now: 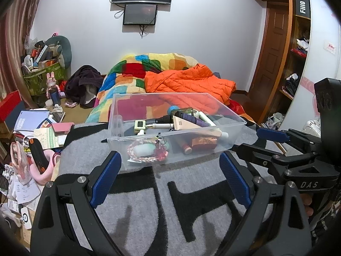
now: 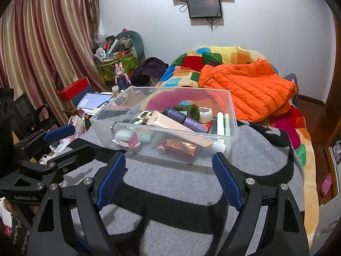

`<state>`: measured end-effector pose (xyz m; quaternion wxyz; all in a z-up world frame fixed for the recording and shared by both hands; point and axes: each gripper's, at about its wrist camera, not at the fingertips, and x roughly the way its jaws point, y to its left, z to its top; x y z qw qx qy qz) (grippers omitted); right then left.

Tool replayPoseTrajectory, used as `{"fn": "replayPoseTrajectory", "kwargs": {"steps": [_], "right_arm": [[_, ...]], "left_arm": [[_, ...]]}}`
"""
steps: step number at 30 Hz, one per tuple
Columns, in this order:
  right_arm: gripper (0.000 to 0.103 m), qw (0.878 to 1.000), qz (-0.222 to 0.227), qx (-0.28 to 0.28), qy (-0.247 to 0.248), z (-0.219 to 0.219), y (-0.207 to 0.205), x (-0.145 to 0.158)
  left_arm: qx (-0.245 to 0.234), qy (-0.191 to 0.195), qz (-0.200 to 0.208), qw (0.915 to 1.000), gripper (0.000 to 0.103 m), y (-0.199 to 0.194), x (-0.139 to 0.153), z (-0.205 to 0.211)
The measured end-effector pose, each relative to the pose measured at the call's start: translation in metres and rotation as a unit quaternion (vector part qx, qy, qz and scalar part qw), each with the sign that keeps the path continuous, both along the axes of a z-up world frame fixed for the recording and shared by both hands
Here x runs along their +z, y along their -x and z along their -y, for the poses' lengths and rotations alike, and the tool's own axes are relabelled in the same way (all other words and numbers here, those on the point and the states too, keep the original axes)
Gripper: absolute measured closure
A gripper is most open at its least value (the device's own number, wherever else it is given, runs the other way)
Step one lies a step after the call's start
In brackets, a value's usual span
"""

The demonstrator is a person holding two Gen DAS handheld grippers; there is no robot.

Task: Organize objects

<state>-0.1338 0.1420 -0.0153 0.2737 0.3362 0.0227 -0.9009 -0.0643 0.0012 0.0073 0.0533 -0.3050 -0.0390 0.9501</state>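
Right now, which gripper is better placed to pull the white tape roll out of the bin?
Right gripper, probably: open, empty, and the tape roll lies at the clear bin's right end. Left gripper faces the other end.

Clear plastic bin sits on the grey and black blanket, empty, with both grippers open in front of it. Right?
Not empty. The right wrist view shows the clear plastic bin holding tubes, bottles and a tape roll. It does sit on the blanket, both grippers open.

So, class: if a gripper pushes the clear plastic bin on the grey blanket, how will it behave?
The clear plastic bin looks thin-walled, so it probably flexes. The grey blanket likely drags rather than lets it slide. Loose tubes inside may shift or roll.
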Motion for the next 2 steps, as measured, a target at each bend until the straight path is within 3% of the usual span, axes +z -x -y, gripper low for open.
{"fn": "replayPoseTrajectory", "kwargs": {"steps": [2], "right_arm": [[0.022,1.000,0.000,0.000,0.000,0.0000,0.0001,0.0002]], "left_arm": [[0.001,-0.001,0.001,1.0000,0.009,0.0001,0.0001,0.0002]]}}
